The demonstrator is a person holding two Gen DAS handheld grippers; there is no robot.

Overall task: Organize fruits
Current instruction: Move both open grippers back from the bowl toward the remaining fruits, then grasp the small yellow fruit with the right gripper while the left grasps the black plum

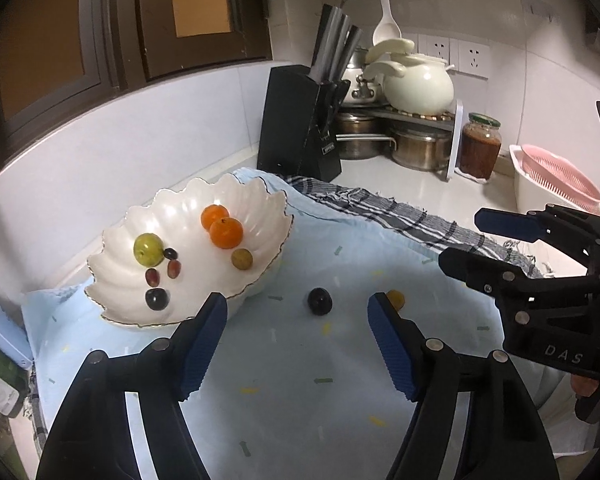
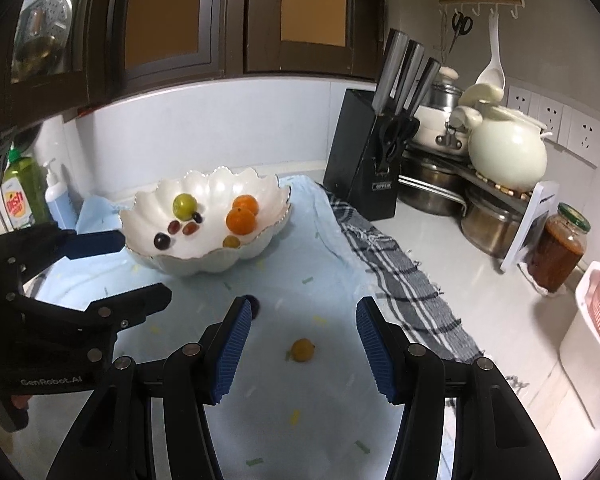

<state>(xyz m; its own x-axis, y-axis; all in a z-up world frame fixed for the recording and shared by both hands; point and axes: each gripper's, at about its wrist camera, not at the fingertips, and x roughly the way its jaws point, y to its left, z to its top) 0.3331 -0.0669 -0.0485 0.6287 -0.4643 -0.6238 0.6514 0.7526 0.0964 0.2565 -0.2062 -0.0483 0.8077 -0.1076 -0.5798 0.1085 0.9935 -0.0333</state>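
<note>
A white scalloped bowl (image 1: 260, 204) stands on a light blue cloth and holds two oranges (image 1: 225, 232), a green fruit (image 1: 148, 249), a small yellow fruit and several grapes. It also shows in the right wrist view (image 2: 204, 258). A dark grape (image 1: 320, 301) and a small yellow fruit (image 1: 396, 298) lie loose on the cloth. My left gripper (image 1: 298, 344) is open, just short of the dark grape. My right gripper (image 2: 302, 346) is open with the yellow fruit (image 2: 302, 350) between its fingers. The dark grape (image 2: 254, 305) is partly hidden behind its left finger.
A black knife block (image 1: 300, 120) stands behind the cloth. Pots, a cream ceramic pot (image 1: 418, 84) and a sauce jar (image 1: 480, 146) are at the back right. A pink basket (image 1: 556, 180) is at far right. Dish soap (image 2: 18, 196) stands at the left.
</note>
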